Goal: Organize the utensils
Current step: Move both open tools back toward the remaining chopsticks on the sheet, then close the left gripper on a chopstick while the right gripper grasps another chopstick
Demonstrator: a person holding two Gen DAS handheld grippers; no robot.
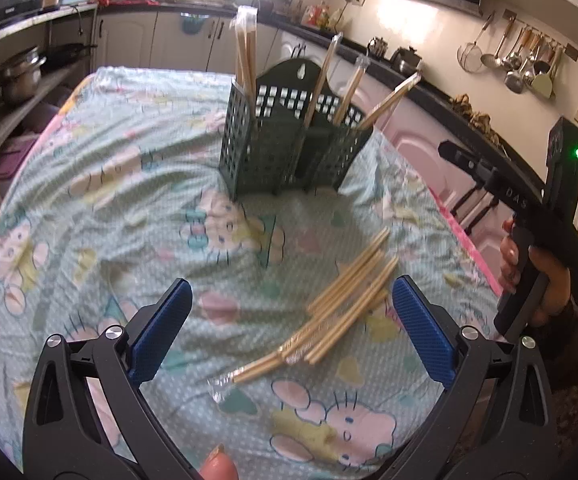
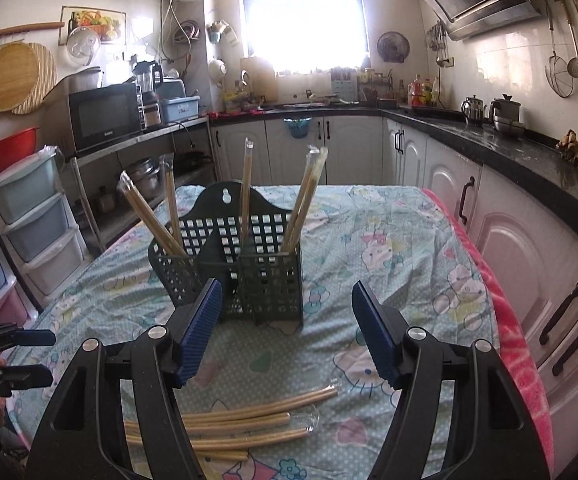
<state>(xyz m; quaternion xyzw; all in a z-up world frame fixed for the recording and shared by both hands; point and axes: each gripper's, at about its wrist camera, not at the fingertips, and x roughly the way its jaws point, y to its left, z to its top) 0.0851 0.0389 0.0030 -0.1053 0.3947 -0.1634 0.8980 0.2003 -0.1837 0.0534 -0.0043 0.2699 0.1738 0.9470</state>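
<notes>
On the cloth-covered worktop (image 2: 389,232), a dark green utensil holder (image 2: 249,276) stands with wrapped chopsticks upright in it.
Several pairs lean in its compartments (image 2: 307,196), and a loose pile of wrapped chopsticks (image 1: 341,304) lies flat on the cloth nearer the cameras, well apart from the holder. Left tool (image 1: 293,328) gapes wide, empty, over the pile; right tool (image 2: 287,332) likewise wide and empty.

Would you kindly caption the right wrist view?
Open right gripper faces green utensil holder; wrapped chopsticks lie below.
</notes>
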